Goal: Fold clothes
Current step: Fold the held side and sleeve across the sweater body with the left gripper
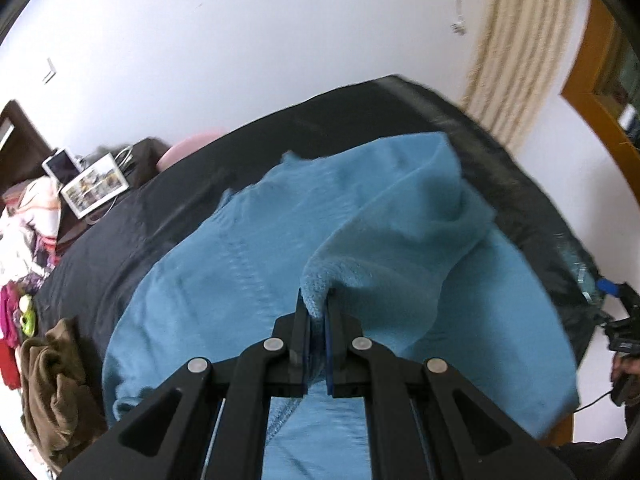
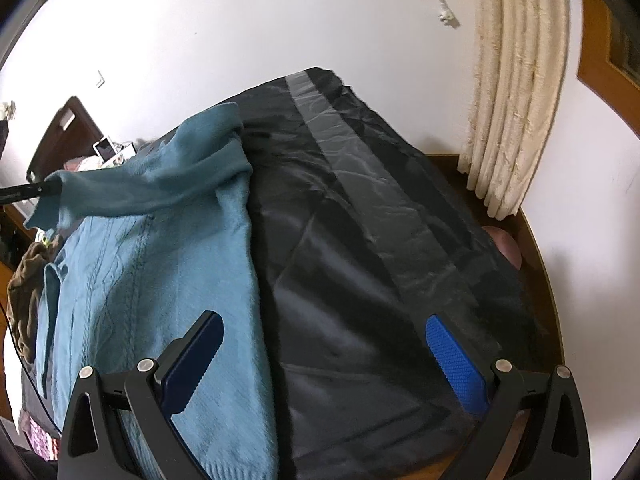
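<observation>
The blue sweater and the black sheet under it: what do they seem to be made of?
The blue sweater looks like soft knitted yarn, maybe wool or acrylic: cable ribs show on the front, and the part pinched in the left gripper looks fuzzy. The black sheet looks like thin, smooth synthetic cloth or plastic: it shines slightly and creases sharply.

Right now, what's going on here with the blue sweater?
A person is folding a blue sweater spread on a dark sheet. The left gripper is shut on the sweater's sleeve, lifting it across the body. The right gripper hangs open above the sweater's edge, holding nothing. A brown garment lies bunched beside it.
</observation>
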Demonstrator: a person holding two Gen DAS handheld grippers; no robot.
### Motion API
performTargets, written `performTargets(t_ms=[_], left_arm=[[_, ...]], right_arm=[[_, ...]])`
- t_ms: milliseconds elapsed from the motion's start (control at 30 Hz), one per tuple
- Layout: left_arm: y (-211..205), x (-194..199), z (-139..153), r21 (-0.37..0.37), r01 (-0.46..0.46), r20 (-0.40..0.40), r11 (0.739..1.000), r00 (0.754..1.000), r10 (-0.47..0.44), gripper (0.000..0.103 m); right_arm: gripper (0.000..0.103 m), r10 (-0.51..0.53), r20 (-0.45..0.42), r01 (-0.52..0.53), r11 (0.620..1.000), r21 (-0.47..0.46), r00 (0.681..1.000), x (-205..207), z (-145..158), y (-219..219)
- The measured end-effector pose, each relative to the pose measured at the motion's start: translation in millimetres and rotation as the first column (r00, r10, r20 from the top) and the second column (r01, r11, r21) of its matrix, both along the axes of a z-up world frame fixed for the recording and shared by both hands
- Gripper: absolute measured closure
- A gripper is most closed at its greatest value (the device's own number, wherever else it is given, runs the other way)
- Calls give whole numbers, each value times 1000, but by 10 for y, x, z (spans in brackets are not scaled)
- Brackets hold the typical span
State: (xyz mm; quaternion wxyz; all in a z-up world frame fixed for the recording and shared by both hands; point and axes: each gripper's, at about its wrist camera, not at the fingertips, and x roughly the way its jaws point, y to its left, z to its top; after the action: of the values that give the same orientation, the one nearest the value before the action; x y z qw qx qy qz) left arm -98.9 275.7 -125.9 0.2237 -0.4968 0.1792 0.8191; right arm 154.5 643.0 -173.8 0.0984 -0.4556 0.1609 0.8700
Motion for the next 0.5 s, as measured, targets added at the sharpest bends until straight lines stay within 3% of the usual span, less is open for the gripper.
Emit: performTargets(t_ms=[233, 400, 500], left_arm=[[-277, -209, -352, -21, -36, 70, 999, 997, 37, 97], [-415, -326, -520, 9, -56, 114, 998, 992, 55, 97], [-473, -380, -578, 29, -66, 134, 997, 989, 61, 97]], right_arm=[[0, 107, -13, -106, 992, 62, 994, -582, 129, -324], [0, 188, -18, -185, 977, 109, 982, -1017, 228, -568], [0, 234, 3, -230, 950, 211, 972, -1397, 246, -710]])
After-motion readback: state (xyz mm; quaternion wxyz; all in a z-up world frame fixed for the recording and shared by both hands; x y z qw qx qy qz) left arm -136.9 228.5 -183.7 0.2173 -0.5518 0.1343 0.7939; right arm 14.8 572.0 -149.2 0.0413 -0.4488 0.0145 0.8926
